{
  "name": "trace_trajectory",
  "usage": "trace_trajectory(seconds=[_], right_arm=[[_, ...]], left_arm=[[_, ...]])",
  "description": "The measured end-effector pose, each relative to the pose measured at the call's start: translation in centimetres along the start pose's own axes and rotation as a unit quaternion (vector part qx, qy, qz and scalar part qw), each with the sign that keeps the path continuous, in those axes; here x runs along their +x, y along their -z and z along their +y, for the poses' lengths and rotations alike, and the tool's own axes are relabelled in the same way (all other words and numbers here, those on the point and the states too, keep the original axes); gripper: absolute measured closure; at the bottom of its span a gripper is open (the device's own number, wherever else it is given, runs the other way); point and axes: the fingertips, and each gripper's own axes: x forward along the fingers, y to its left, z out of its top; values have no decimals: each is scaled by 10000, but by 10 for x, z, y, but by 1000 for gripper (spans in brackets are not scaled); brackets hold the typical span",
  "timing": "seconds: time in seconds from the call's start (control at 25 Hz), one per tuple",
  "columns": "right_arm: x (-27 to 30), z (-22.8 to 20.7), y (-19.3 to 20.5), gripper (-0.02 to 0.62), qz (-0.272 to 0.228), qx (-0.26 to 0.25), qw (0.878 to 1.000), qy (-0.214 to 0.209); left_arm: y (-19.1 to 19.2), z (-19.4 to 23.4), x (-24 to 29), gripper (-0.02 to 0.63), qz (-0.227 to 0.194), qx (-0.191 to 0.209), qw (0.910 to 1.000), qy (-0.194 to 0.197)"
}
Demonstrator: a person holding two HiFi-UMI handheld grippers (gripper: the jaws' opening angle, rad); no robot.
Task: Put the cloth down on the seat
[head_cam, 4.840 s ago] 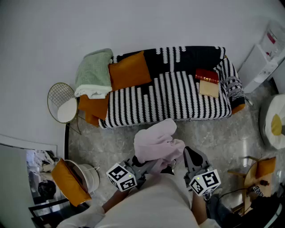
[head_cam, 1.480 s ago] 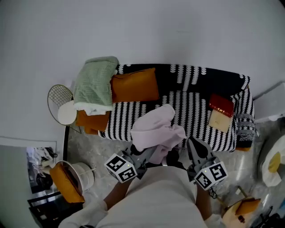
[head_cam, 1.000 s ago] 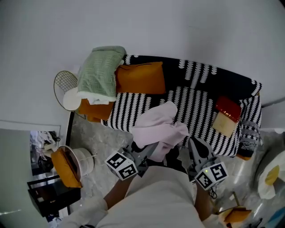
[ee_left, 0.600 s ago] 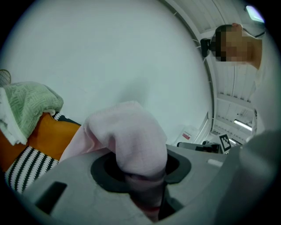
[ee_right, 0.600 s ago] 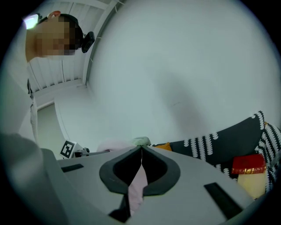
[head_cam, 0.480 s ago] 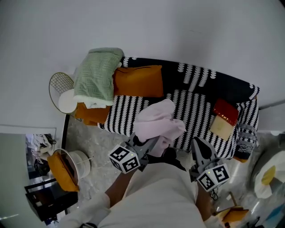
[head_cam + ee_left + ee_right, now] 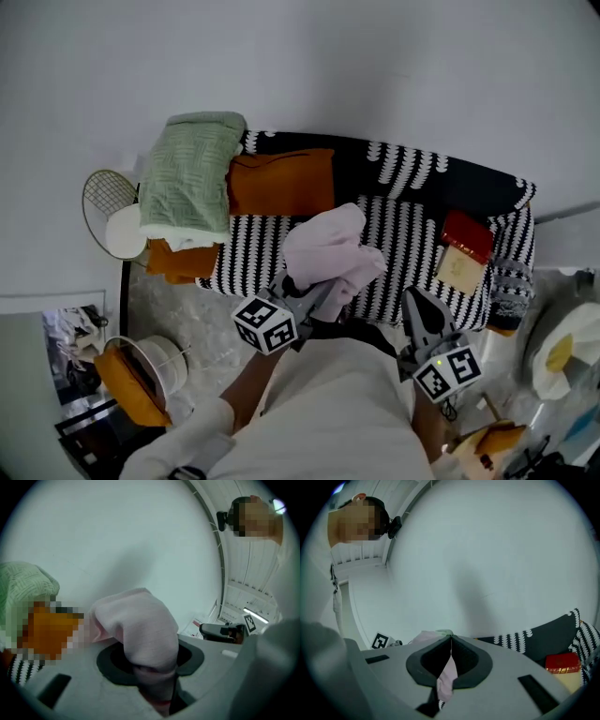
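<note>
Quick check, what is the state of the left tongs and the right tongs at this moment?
Left tongs: closed on the pink cloth.
Right tongs: closed, pinching a thin edge of the same cloth.

Pink cloth pinched in the left gripper

The jaws are closed on the cloth, which bulges up above them in a rounded fold against a white wall. At the left edge are a green knitted blanket, an orange cushion and black-and-white striped fabric. The right gripper shows at right.
</note>
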Motion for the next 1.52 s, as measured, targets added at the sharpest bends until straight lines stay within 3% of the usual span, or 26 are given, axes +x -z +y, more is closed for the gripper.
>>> trace_trajectory(seconds=[0.28, 0.68, 1.28, 1.52], right_arm=[[33, 6, 14, 586, 77, 207, 9993, 304], [60, 8, 45, 586, 570, 420, 9948, 732], [81, -1, 77, 586, 1093, 718, 9870, 937], [70, -10, 97, 586, 1309, 983, 9799, 1142]], left_arm=[[8, 55, 22, 442, 487, 101, 9986, 195], [44, 128, 60, 445, 1148, 401, 9920, 330], [135, 230, 97, 443, 1944, -28, 9804, -304], [178, 269, 106, 433, 2339, -473, 9683, -734]])
